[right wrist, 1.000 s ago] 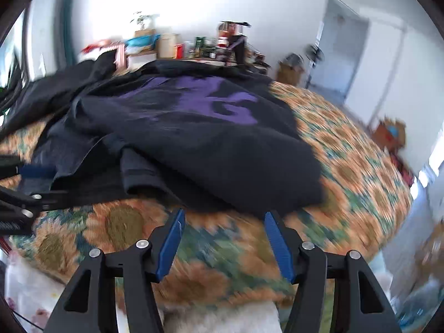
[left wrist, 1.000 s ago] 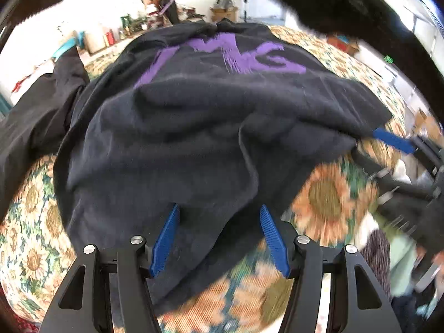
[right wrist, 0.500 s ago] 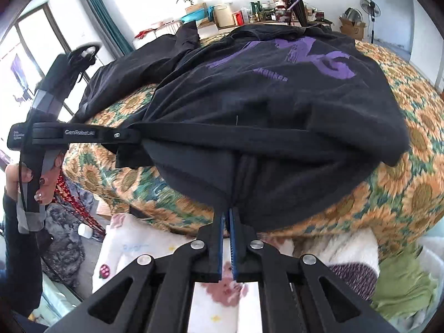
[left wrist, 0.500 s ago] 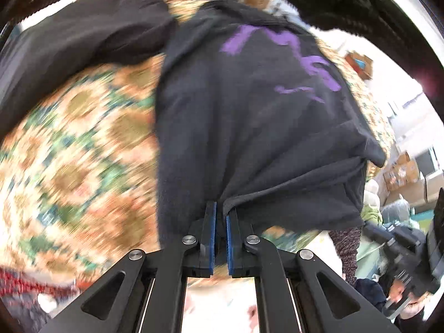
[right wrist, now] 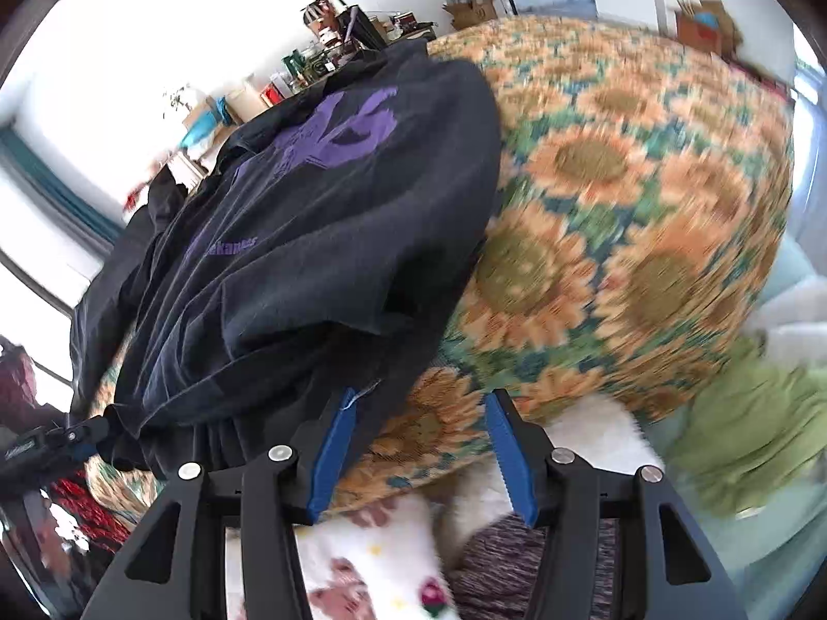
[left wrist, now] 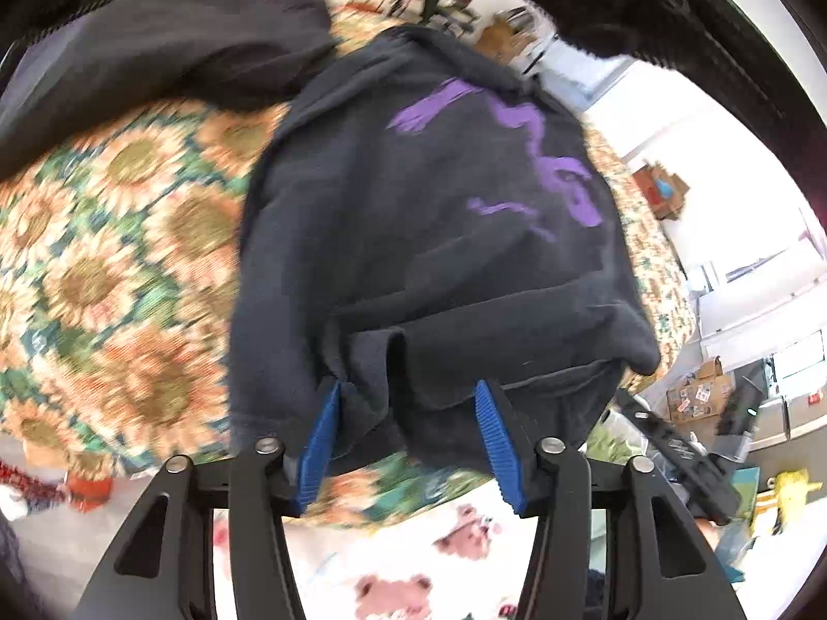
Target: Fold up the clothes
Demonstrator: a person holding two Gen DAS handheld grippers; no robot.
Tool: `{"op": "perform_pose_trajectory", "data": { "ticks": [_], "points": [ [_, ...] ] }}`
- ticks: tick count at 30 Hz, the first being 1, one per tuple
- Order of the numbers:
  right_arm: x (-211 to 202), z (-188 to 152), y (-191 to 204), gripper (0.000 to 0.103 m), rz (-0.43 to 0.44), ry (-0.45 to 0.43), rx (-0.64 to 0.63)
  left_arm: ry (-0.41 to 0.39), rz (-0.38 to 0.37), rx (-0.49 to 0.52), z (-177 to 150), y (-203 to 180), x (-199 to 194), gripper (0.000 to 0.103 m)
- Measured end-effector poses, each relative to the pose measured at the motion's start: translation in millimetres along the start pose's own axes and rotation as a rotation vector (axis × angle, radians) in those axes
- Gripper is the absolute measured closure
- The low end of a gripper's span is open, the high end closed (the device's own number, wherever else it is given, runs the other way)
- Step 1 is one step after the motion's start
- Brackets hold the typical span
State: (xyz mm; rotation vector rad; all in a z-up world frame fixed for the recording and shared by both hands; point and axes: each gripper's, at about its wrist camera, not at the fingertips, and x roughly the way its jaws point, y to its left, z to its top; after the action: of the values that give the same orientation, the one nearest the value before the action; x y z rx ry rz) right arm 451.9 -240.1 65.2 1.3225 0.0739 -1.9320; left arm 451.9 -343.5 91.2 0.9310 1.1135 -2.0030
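Note:
A black T-shirt with a purple print (left wrist: 439,217) lies on the sunflower-patterned bed (left wrist: 103,237), its lower hem bunched at the near edge. My left gripper (left wrist: 408,418) is open, its blue pads either side of the hem fold. The shirt also shows in the right wrist view (right wrist: 310,237). My right gripper (right wrist: 421,423) is open at the shirt's right corner, its left pad touching the cloth, over the bed (right wrist: 620,206). The left gripper (right wrist: 46,447) shows at the far left there.
Another black garment (left wrist: 155,41) lies on the bed at the back left. A cluttered table (right wrist: 351,31) stands by the far wall. A green cloth (right wrist: 749,429) and a white bear-print fabric (left wrist: 413,568) lie below the bed edge.
Both grippers were shut on the shirt's hem half a second ago; both have opened and let go. The views have swung, with the shirt now lying on the bed.

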Motion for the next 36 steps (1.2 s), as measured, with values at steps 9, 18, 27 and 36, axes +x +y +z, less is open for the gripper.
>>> {"op": "perform_pose_trajectory", "data": {
  "ticks": [9,18,27,36],
  "points": [
    [-14.6,-22.9,12.2,0.102,0.154,0.096,-0.083,-0.112,-0.066,0.168,-21.5,-45.4,-14.1,0.049],
    [-42.0,-59.1,4.7,0.057,0.149,0.175,-0.189,-0.072,0.032,0.126,-18.6,-41.4,-32.3,0.048],
    [-28.9,-22.8,20.7,0.047,0.041,0.027,-0.220,-0.039,0.058,-0.259,-3.0,31.1,-6.5,0.048],
    [0.4,-54.2,103.3,0.041,-0.032,-0.061,-0.572,-0.099,0.129,-0.433,-1.9,57.5,8.2,0.048]
  ]
}}
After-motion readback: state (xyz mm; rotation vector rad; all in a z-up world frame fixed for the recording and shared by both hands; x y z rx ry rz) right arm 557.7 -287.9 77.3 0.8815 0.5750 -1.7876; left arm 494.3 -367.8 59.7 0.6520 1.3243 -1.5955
